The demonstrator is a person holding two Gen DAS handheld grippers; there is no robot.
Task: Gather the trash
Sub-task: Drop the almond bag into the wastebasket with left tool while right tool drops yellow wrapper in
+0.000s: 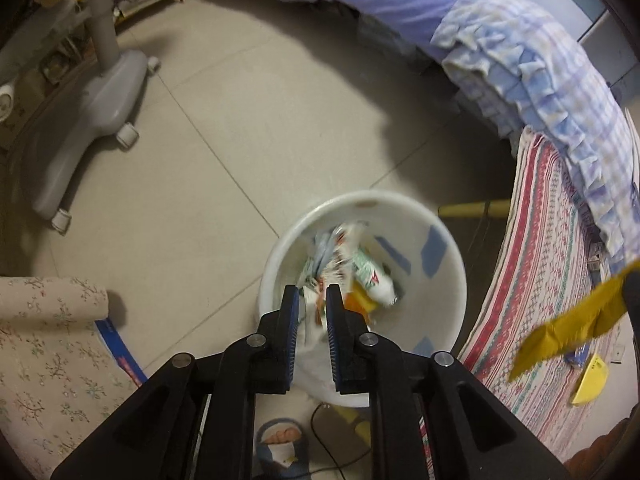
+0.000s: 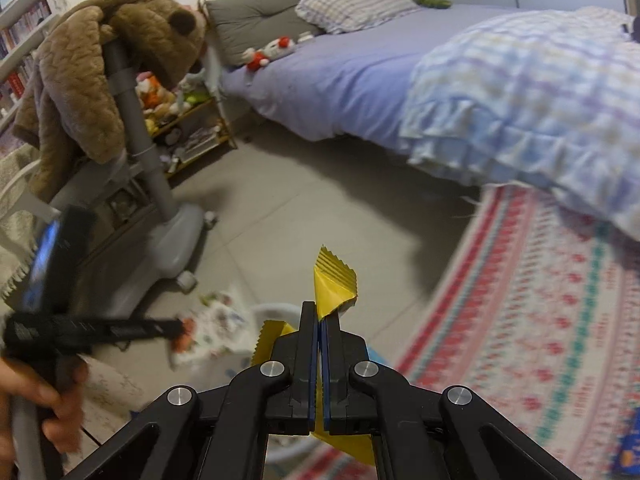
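— Black, blue-padded, the right tool (image 2: 320, 322) is pressed together on a yellow wrapper (image 2: 334, 286): crinkled foil, zigzag-cut edge, folded to a point.

— And the left tool (image 1: 311, 300)?

— Slightly spread over a round white plastic bin (image 1: 448, 280) on the tiled floor (image 1: 224, 120); a crumpled printed wrapper (image 1: 314, 312) sits between its fingers, whether they press it I cannot tell. More packets lie inside.

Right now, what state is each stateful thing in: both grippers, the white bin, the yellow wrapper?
Left gripper: over the bin, jaws slightly apart, white wrapper between them; blur hides whether it is gripped.
Right gripper: shut on the crinkle-edged yellow wrapper.
Round white plastic bin: upright on the tiled floor, uncovered, partly filled with wrappers.
Yellow wrapper: folded, held in the air.
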